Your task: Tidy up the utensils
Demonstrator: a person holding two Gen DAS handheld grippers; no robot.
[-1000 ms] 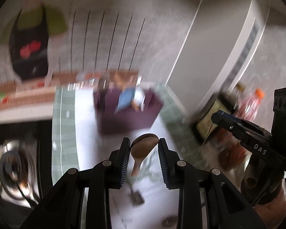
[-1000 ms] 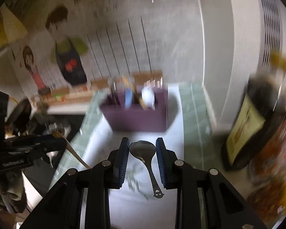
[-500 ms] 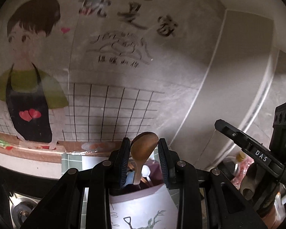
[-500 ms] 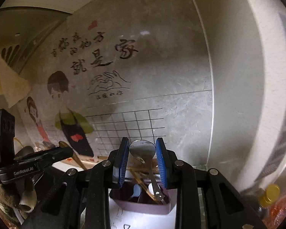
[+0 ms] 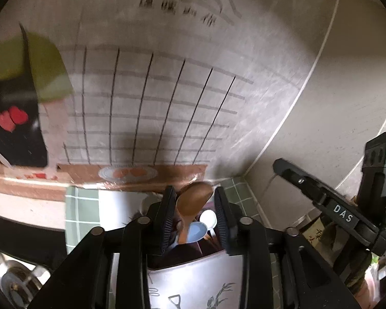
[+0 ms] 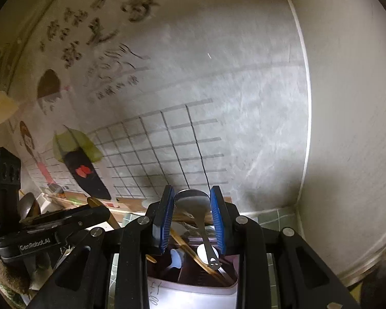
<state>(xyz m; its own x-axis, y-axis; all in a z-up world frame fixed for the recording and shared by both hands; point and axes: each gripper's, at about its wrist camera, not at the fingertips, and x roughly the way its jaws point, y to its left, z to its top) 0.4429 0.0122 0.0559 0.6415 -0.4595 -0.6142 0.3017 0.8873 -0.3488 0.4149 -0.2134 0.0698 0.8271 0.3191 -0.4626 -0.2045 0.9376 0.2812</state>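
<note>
My left gripper (image 5: 195, 198) is shut on a wooden spoon (image 5: 193, 202), bowl up, handle hanging down over the purple utensil holder (image 5: 167, 260). A blue spoon (image 5: 196, 233) and a white spoon (image 5: 208, 219) stand in that holder. My right gripper (image 6: 191, 200) is shut on a metal spoon (image 6: 193, 200); its handle end (image 6: 213, 264) hangs just above the same purple holder (image 6: 193, 280), which holds chopsticks (image 6: 190, 253), a blue spoon (image 6: 177, 258) and a white spoon (image 6: 202, 251). Each gripper shows in the other's view, the right (image 5: 334, 211) and the left (image 6: 46, 229).
A grey wall with a grid and cartoon sticker (image 5: 154, 108) stands close behind the holder. A white corner panel (image 6: 347, 103) is at the right. A white patterned mat (image 5: 193, 283) lies under the holder. A steel pot (image 5: 10, 280) is at lower left. A bottle (image 5: 314, 231) stands at the right.
Both grippers have moved closer to the wall and down over the purple holder, each still holding its spoon. The holder now sits right beneath the fingers.
</note>
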